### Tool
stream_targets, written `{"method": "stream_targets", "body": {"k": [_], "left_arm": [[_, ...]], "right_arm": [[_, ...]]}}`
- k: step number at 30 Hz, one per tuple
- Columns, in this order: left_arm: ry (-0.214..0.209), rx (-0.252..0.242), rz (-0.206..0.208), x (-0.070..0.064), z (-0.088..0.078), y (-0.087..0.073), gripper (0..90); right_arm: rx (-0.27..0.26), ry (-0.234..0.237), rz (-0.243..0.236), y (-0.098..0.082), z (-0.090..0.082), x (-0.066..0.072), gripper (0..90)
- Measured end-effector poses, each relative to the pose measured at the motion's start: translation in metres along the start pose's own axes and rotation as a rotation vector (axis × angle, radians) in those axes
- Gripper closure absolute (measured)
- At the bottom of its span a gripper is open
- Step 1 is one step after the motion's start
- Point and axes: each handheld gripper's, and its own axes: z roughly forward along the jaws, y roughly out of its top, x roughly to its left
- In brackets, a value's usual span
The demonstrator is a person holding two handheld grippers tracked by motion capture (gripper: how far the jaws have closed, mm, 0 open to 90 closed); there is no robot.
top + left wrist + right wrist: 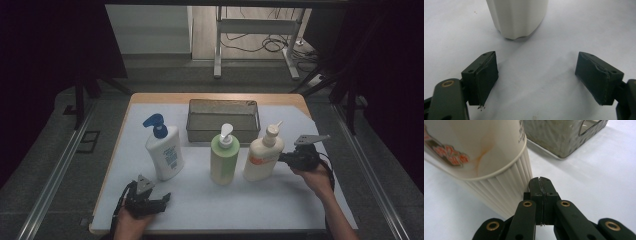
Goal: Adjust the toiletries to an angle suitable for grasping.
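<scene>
Cream pump bottle (262,159) with the orange label stands upright on the white mat (210,200), rightmost of three bottles, in front of the metal mesh basket (223,120). Right gripper (283,158) meets its lower ribbed side, jaws pressed together with nothing between, tips against the bottle wall. Green pump bottle (224,161) stands just to its left; blue-capped white bottle (165,150) farther left. Left gripper (162,200) rests near the front edge, jaws spread wide, empty, pointing at the white bottle's base.

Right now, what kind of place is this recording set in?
Probably a lab or office recording setup: a white-covered wooden table hemmed by dark curtains, a white desk frame with loose cables behind, and three pump bottles staged before a metal mesh basket.
</scene>
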Motion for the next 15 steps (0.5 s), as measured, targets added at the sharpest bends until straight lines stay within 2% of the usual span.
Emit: {"method": "stream_targets", "body": {"k": [15], "left_arm": [[0.001, 0.001, 0.0, 0.0, 0.0, 0.0, 18.0]], "right_arm": [[-0.005, 0.024, -0.017, -0.019, -0.012, 0.018, 87.1]]}}
